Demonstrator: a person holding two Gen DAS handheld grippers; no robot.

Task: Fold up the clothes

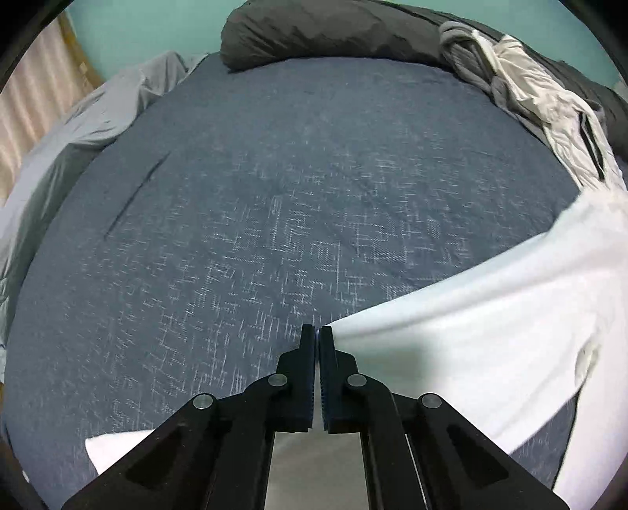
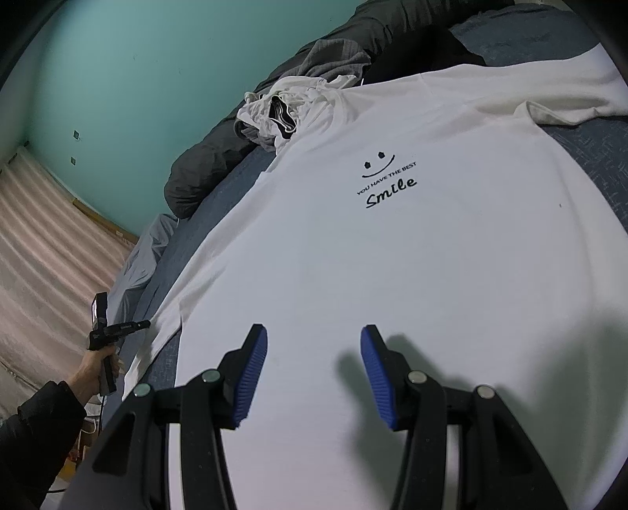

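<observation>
A white T-shirt (image 2: 392, 255) with a black smile print and the word "Smile" lies spread on the blue bed cover (image 2: 588, 157). My right gripper (image 2: 314, 341) is open just above the shirt's lower body, empty. My left gripper (image 1: 317, 333) is shut on the white T-shirt's edge (image 1: 471, 325), which stretches taut to the right, lifted off the blue cover (image 1: 274, 196). The left gripper also shows in the right wrist view (image 2: 145, 323) at the shirt's left sleeve, held by a hand.
A pile of white and grey clothes (image 2: 290, 106) lies at the head of the bed, also in the left wrist view (image 1: 530, 90). A dark grey duvet (image 1: 314, 31) lies along the green wall. A light grey sheet (image 1: 78, 129) hangs at the bed's left edge.
</observation>
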